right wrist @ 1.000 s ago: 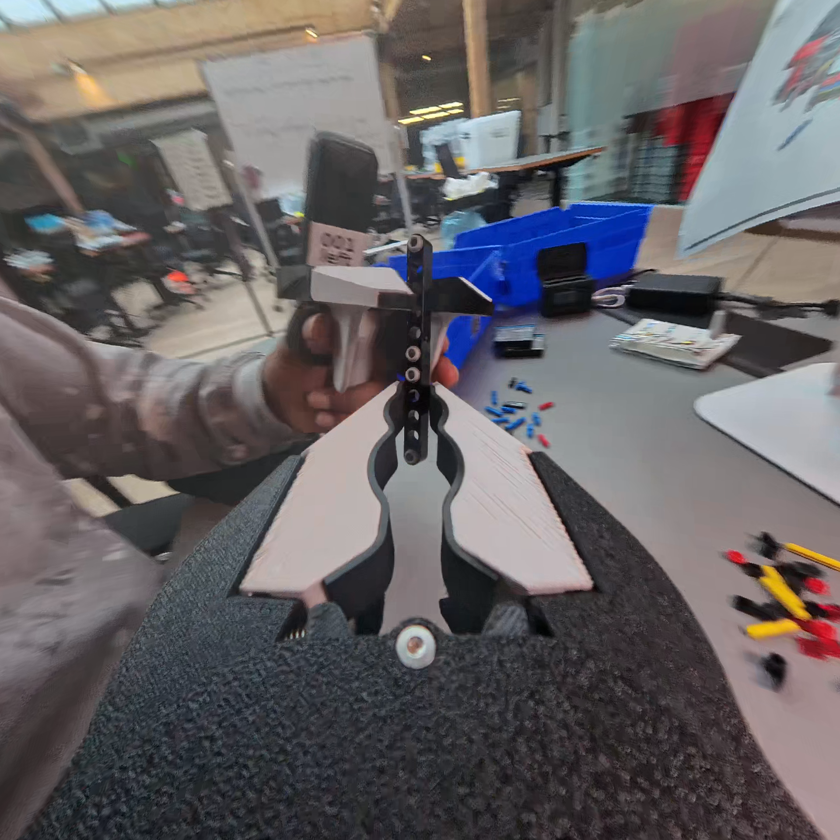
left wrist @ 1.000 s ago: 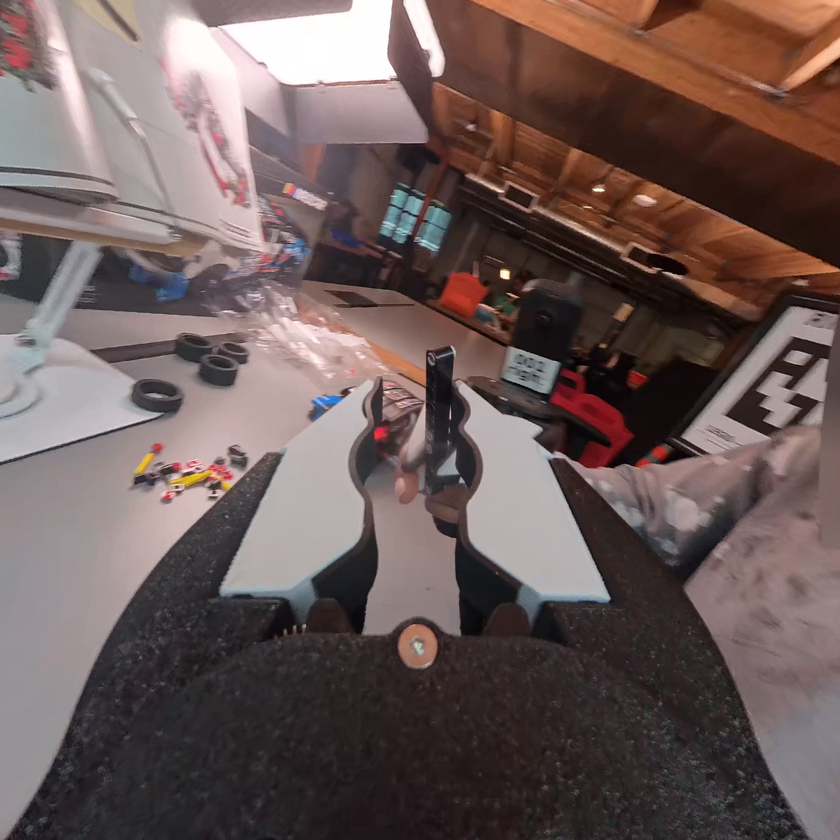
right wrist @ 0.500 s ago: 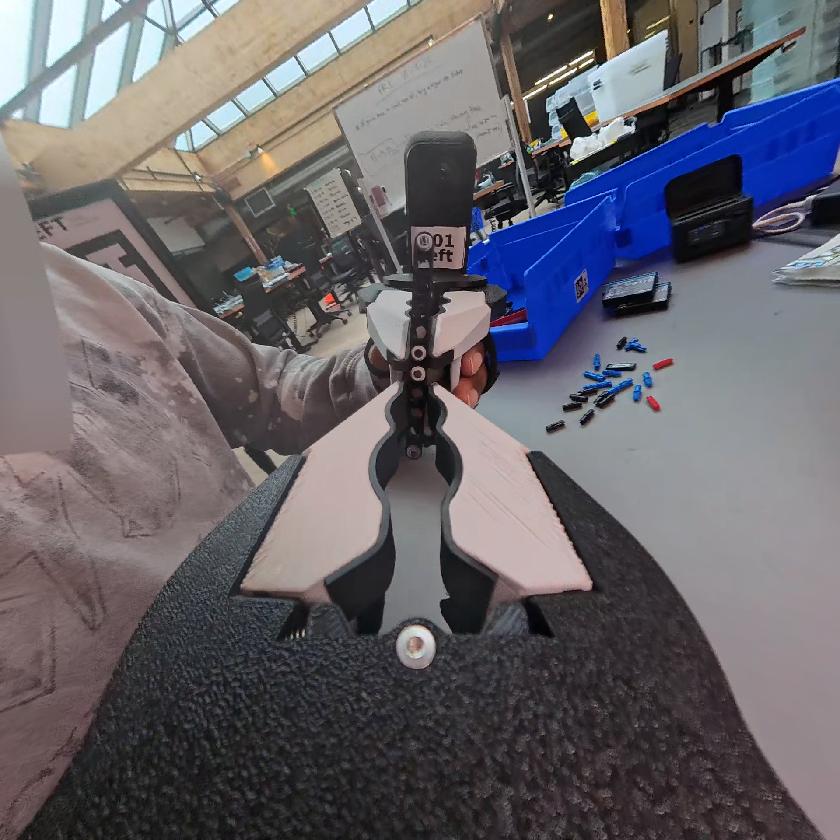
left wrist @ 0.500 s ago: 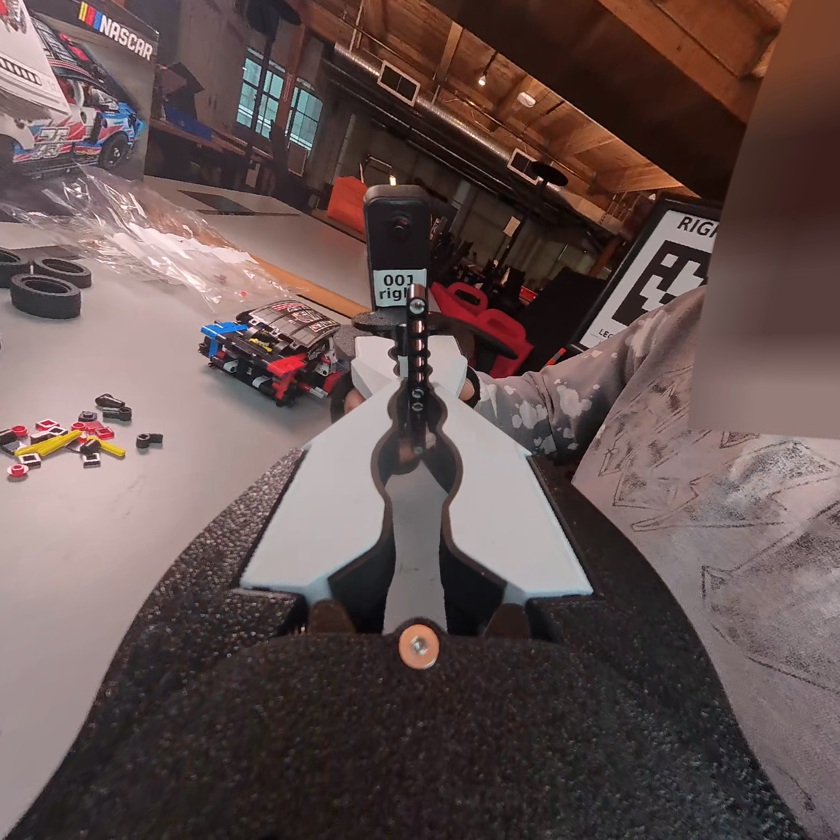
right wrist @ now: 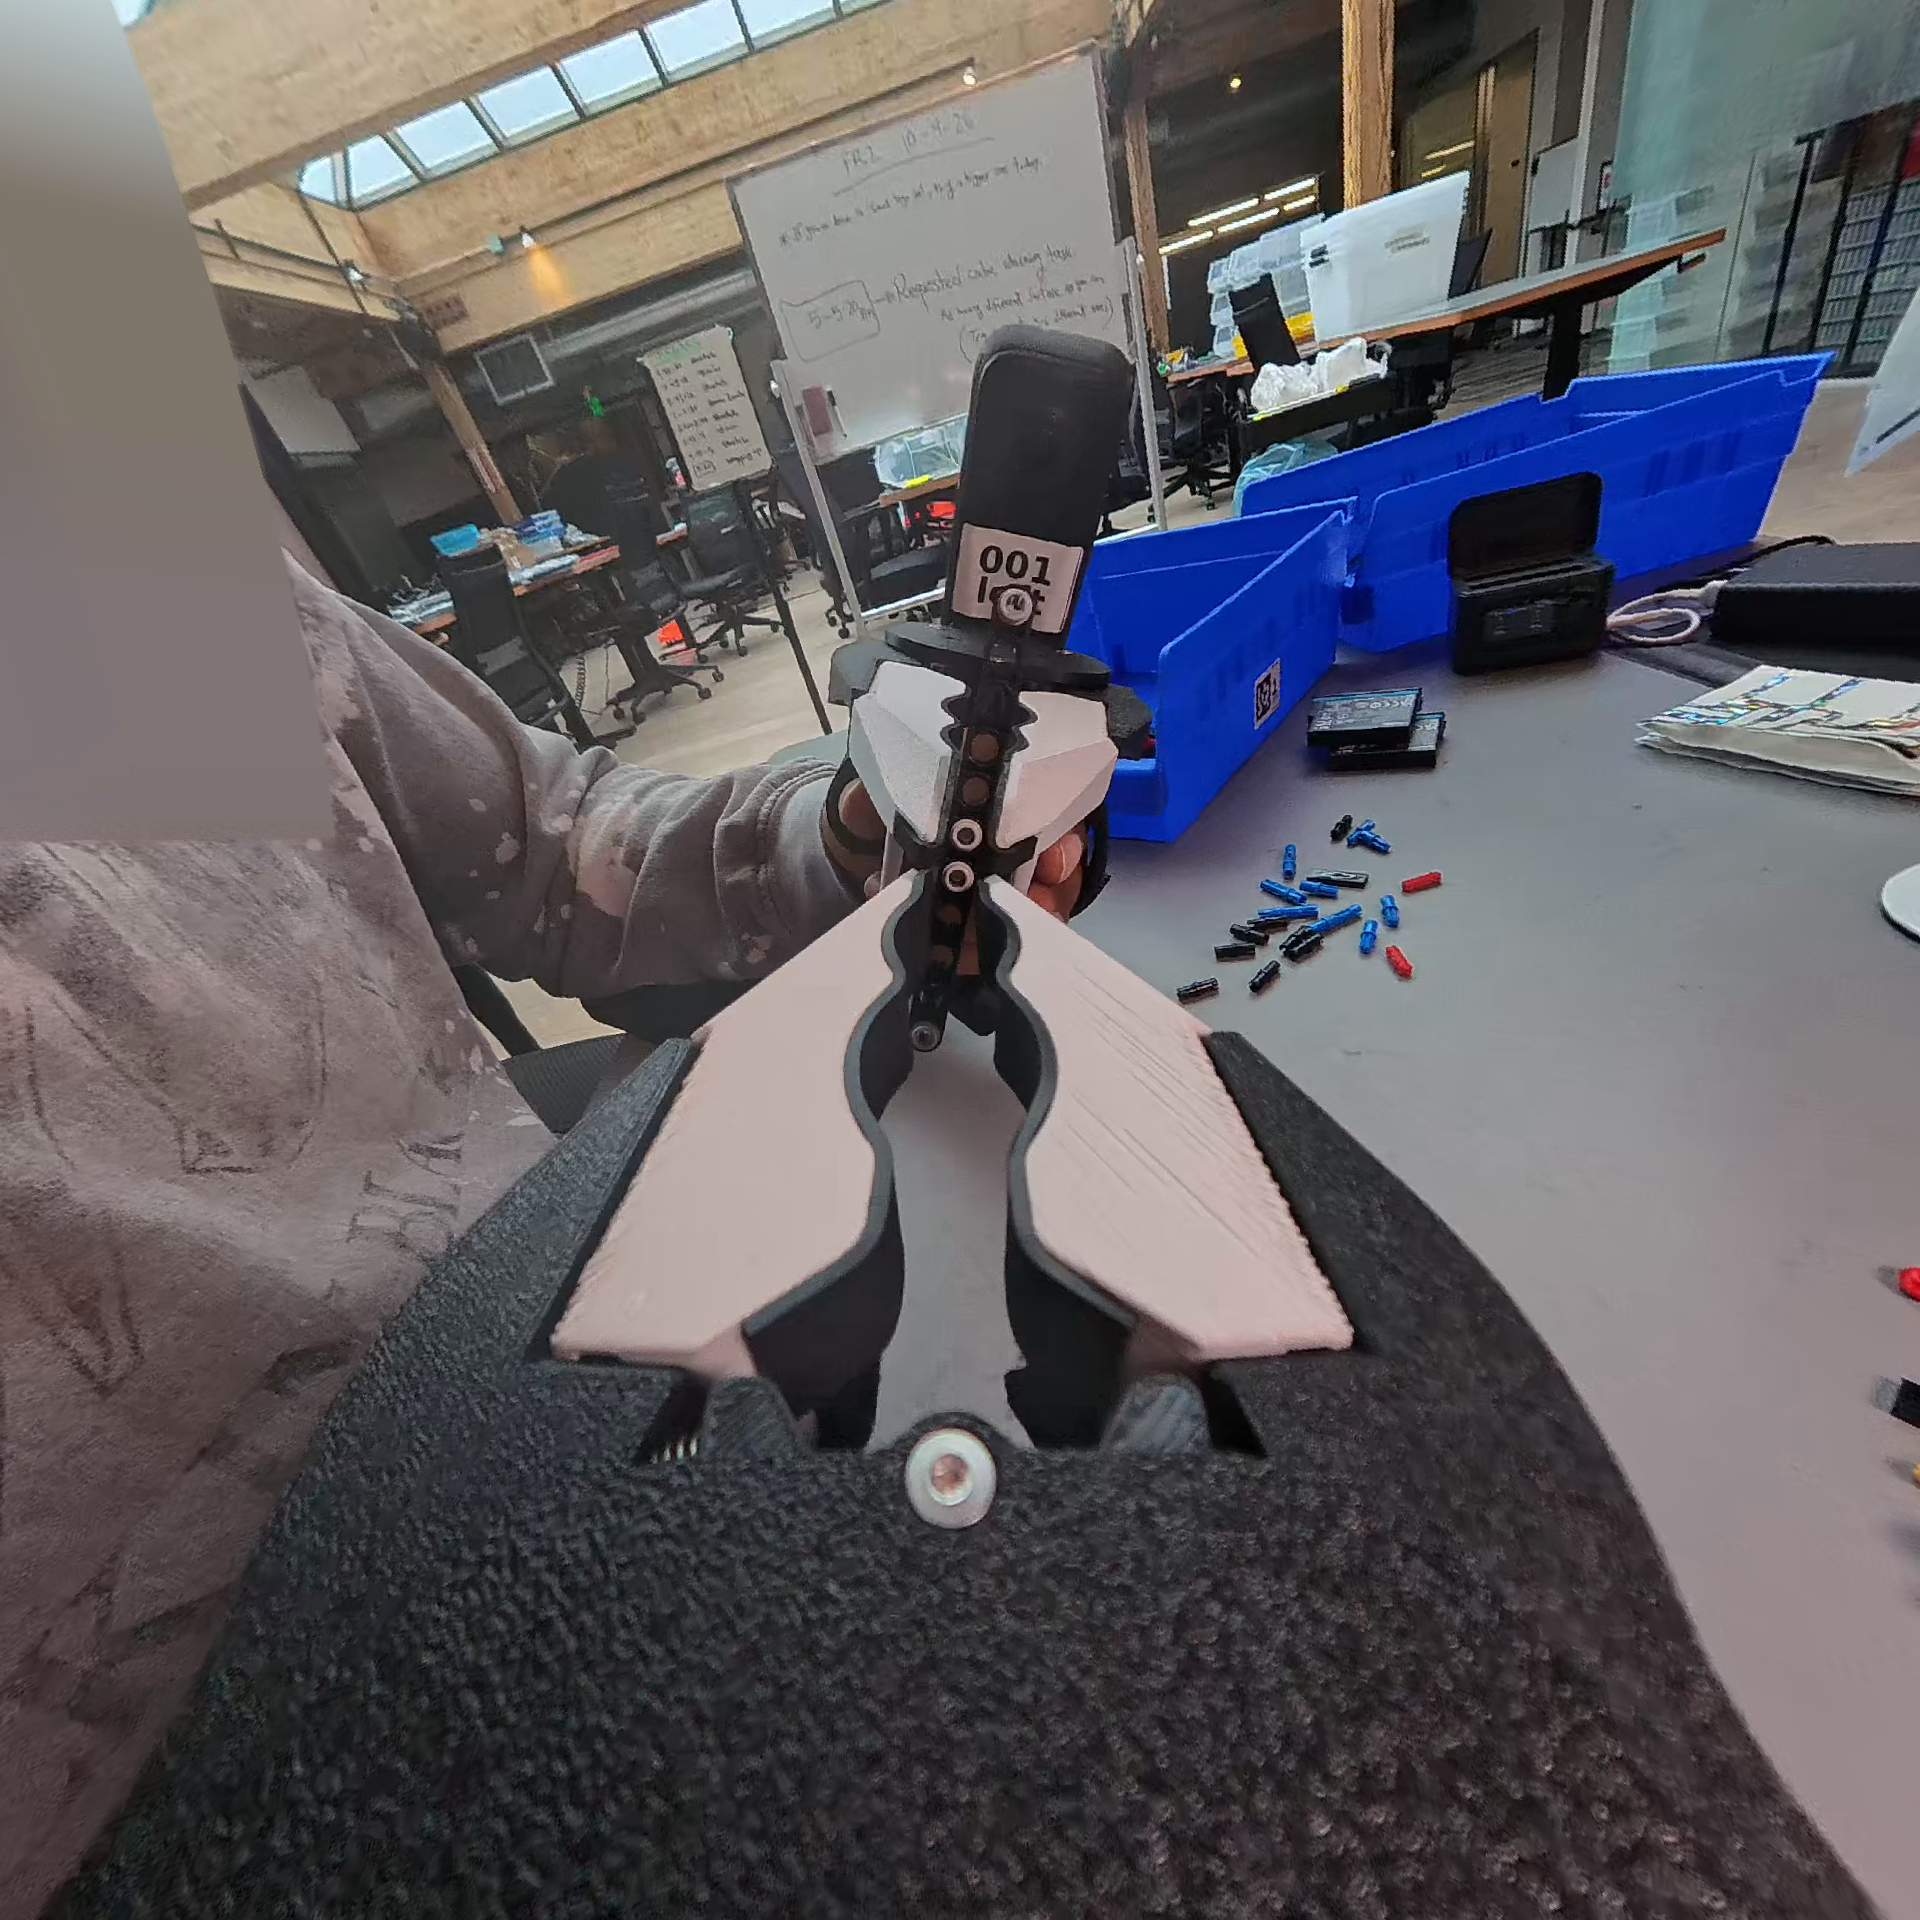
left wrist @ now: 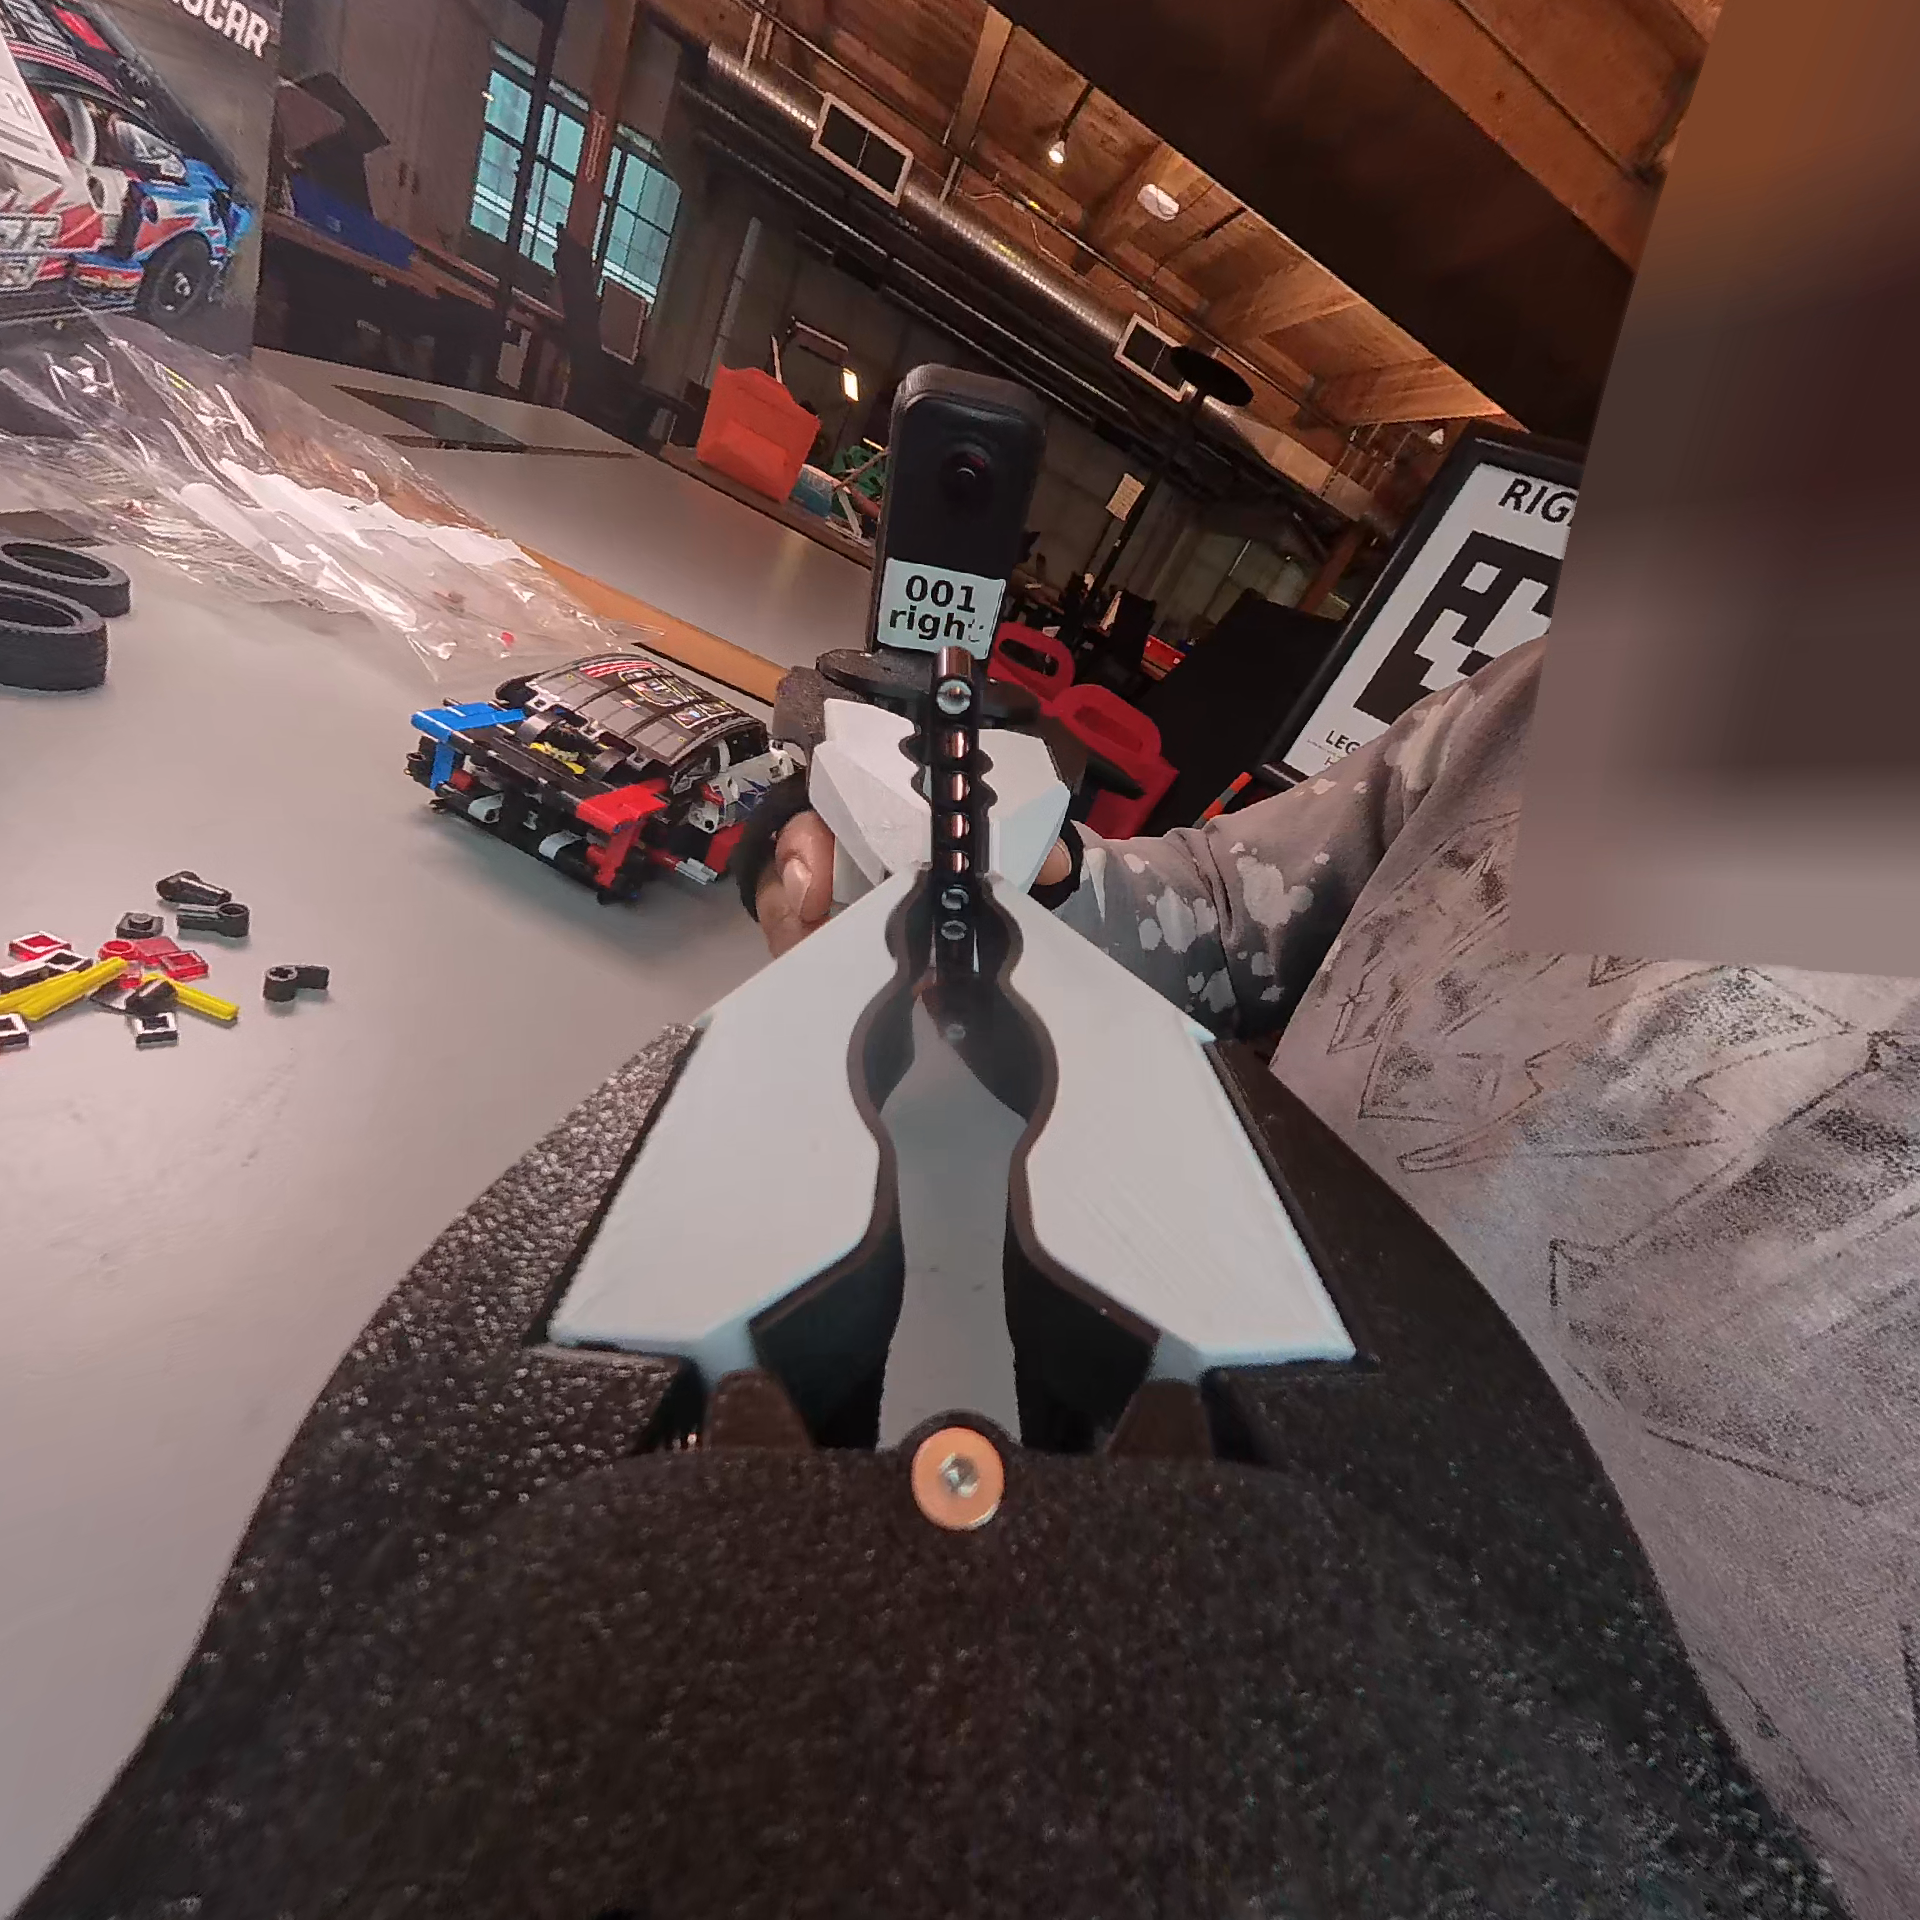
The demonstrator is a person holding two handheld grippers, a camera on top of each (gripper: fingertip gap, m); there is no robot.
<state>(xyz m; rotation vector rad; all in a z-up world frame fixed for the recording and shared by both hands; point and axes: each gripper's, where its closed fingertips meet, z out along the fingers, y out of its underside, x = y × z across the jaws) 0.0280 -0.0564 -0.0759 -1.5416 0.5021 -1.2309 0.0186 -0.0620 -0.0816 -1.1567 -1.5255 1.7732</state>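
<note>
A long black toy beam with a row of holes [left wrist: 953, 821] stands upright above the grey table [left wrist: 312, 1143]. My left gripper [left wrist: 951, 896] is shut on it. My right gripper faces it head-on from the far side [left wrist: 878, 790] and pinches the same beam. In the right wrist view my right gripper [right wrist: 958, 883] is shut on the beam [right wrist: 977, 748]. The left gripper [right wrist: 904, 764], held by a hand, is just behind it. A small silver pin sits in the beam's top end [left wrist: 951, 694].
A partly built toy race car [left wrist: 603, 764] sits on the table left of the grippers. Loose yellow, red and black pieces [left wrist: 125, 966], black tyres [left wrist: 52, 629] and plastic bags [left wrist: 312, 520] lie farther left. Blue bins [right wrist: 1226, 665], small pins [right wrist: 1309, 925] and a black case [right wrist: 1527, 582] are at the right gripper's side. Only a small space, under 4 cm, lies between the two pairs of fingers. Both grippers' tips are roughly 25 centimeters from the partly built toy race car [left wrist: 603, 764].
Both grippers have swung round from a tilted, blurred pose. They now face each other squarely and hold still. The beam has stayed upright between them.
</note>
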